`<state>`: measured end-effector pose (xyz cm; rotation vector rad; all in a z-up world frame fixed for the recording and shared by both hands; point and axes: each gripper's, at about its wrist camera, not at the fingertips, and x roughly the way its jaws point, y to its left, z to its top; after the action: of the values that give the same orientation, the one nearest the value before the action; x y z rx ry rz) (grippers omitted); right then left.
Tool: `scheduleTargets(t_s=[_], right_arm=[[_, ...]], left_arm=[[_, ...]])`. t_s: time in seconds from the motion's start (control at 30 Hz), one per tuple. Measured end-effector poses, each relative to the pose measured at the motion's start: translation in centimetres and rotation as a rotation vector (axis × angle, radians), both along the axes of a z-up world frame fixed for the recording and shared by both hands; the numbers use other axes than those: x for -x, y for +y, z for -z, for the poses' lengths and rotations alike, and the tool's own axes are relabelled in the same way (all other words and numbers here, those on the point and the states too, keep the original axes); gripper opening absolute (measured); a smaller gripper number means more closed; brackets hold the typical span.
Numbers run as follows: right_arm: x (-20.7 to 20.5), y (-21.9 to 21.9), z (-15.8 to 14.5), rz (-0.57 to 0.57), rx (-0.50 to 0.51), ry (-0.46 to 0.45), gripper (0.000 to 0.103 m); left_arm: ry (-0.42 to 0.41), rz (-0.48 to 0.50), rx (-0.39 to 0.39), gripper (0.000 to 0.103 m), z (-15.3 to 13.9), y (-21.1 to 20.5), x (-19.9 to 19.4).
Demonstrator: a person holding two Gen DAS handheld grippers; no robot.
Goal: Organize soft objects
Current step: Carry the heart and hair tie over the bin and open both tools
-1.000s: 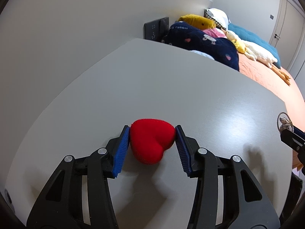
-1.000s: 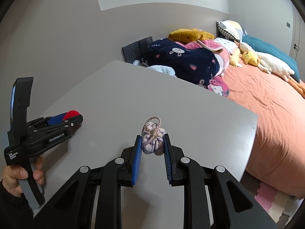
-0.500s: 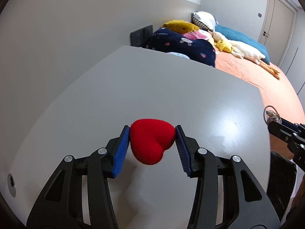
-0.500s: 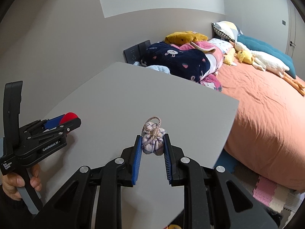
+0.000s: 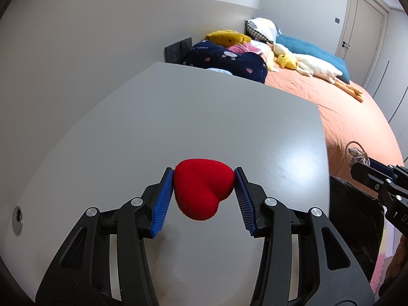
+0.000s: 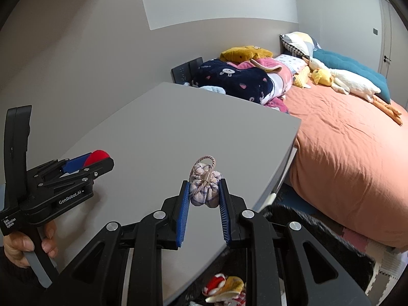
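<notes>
Left gripper [image 5: 204, 192] fingers clamp red heart [image 5: 202, 191] above bench [image 5: 178, 117], tip toward camera. Right gripper [image 6: 204, 199] fingers clamp plaid pouch [image 6: 204, 191], loop up; black bin [image 6: 316, 232] below holds plush toys [image 6: 225, 287].

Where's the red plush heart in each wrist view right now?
Left wrist: the red plush heart sits lower centre, clamped between the left gripper blue fingers, above the grey table.
Right wrist: only a red sliver at mid-left, in the left gripper.
Shared landmark: navy rabbit-print blanket beyond the table's far edge.
</notes>
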<state>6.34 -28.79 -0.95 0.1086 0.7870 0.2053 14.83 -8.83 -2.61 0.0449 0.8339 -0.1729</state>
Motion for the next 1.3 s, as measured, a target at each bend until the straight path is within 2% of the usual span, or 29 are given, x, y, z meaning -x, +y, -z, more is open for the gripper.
scheduleTargets(t_s=[0.67, 1.3], right_arm=[[8.7, -2.2, -0.3, 0.047, -0.007, -0.028, 0.024], [14.7, -8.4, 0.1, 0.175, -0.002, -0.045, 0.025]], left_arm=[[-0.012, 0.068, -0.008, 0.047, -0.5, -3.0, 6.4], [-0.022, 0.206, 0.001, 0.047, -0.4, -10.1, 10.4]])
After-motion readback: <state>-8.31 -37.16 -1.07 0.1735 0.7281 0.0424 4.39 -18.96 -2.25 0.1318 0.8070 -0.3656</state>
